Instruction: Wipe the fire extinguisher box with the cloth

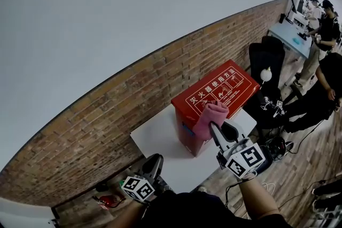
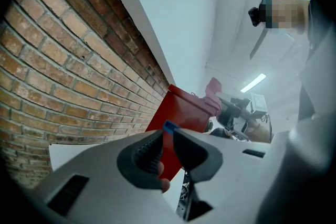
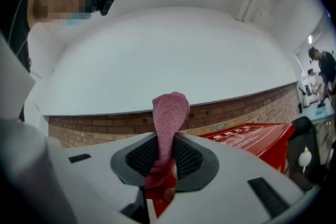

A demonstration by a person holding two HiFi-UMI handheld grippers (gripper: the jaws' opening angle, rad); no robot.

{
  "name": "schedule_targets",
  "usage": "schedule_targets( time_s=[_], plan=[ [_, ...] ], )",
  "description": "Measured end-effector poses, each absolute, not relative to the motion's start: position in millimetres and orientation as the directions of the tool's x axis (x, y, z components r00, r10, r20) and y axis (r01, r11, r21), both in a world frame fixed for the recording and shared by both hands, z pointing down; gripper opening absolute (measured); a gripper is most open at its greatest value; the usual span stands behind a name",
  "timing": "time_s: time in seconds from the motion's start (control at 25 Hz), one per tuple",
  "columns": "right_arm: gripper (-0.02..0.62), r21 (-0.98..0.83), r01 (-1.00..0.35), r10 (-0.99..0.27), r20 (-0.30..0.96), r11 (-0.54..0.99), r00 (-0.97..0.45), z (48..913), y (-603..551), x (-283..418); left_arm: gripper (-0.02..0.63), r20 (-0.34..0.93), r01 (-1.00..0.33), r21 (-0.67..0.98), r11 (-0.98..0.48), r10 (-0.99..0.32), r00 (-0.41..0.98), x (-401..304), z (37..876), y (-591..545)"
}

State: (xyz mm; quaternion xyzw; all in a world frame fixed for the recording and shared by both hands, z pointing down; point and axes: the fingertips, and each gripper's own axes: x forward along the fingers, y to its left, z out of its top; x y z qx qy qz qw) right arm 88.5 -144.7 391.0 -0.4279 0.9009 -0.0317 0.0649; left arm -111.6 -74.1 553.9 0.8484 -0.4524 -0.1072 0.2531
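Note:
The red fire extinguisher box [image 1: 219, 88] with white print on its lid stands on a white table [image 1: 160, 141] against the brick wall. My right gripper [image 1: 216, 131] is shut on a pink cloth [image 1: 211, 115], which hangs at the box's near top edge. In the right gripper view the cloth [image 3: 169, 113] sticks up between the jaws of the right gripper [image 3: 167, 139], with the box lid [image 3: 252, 136] to the right. My left gripper [image 1: 155, 160] stays low at the table's near left, apart from the box. Its jaws [image 2: 167, 136] stand almost together with nothing held; the box [image 2: 184, 110] shows beyond them.
A brick wall [image 1: 107, 115] runs behind the table under a white wall. A black chair [image 1: 272, 61] stands right of the box. Beyond it are people [image 1: 326, 29] at a blue table [image 1: 291, 34]. Cables and gear [image 1: 275, 144] lie on the wooden floor.

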Motion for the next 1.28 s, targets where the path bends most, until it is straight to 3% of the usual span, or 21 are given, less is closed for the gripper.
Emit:
schedule_targets(
  time_s=[0.36,1.28],
  plan=[
    [0.089,0.125,-0.835,-0.838,-0.043,0.535,-0.544,403,-156,97,0.078,0.062,-0.72,0.529,-0.449,-0.826,0.56,-107,562,-80],
    [0.089,0.177,-0.887,-0.897,-0.046,0.427,-0.441,406,-195,157,0.078,0.079,-0.741,0.521,-0.424,-0.84,0.536,-106,568,-81]
  ],
)
